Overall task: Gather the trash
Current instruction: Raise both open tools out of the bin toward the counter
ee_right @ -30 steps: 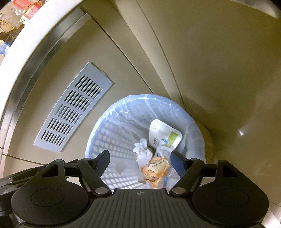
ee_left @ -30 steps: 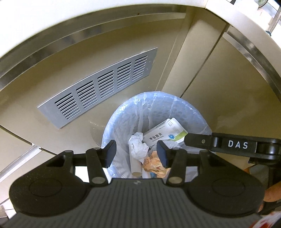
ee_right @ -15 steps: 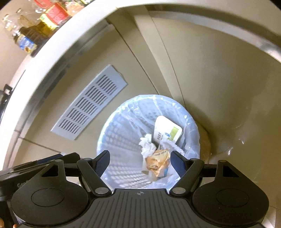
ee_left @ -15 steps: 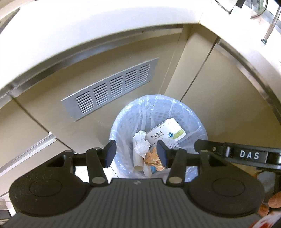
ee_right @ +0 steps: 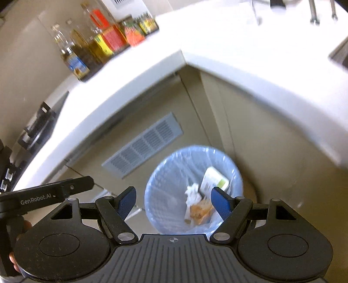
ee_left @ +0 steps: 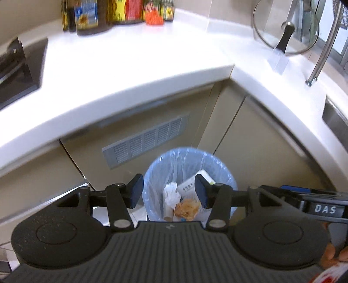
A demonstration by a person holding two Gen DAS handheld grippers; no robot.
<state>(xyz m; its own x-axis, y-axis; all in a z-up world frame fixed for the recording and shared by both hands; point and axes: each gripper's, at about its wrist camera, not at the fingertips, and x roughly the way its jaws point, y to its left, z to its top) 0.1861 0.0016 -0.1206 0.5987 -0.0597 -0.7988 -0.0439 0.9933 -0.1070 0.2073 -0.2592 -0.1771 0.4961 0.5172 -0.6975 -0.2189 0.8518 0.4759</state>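
A blue mesh bin [ee_left: 152, 172] lined with a clear bag stands on the floor in the cabinet corner. In it lie a crumpled white tissue [ee_left: 171, 194], a white box [ee_left: 189, 188], an orange wrapper [ee_left: 188, 210] and a cardboard tube [ee_left: 167, 212]. My left gripper [ee_left: 168, 191] hangs well above the bin, its jaws opening with nothing between them. My right gripper [ee_right: 174, 201] is also high over the bin [ee_right: 156, 174], open and empty. The right wrist view shows the tissue [ee_right: 192, 193], box [ee_right: 214, 179] and wrapper [ee_right: 201, 212] too.
A white countertop [ee_left: 130, 65] wraps the corner above the bin. On it are several bottles [ee_left: 97, 15], a glass lid [ee_left: 285, 28] and a faucet [ee_left: 324, 50] by a sink [ee_left: 337, 122]. A stove [ee_left: 17, 71] is at left. A vent grille [ee_left: 145, 141] sits in the cabinet front.
Both grippers have risen away from the bin, which now looks smaller. The countertop, bottles, lid and faucet have come into view. The trash in the bin has not moved.
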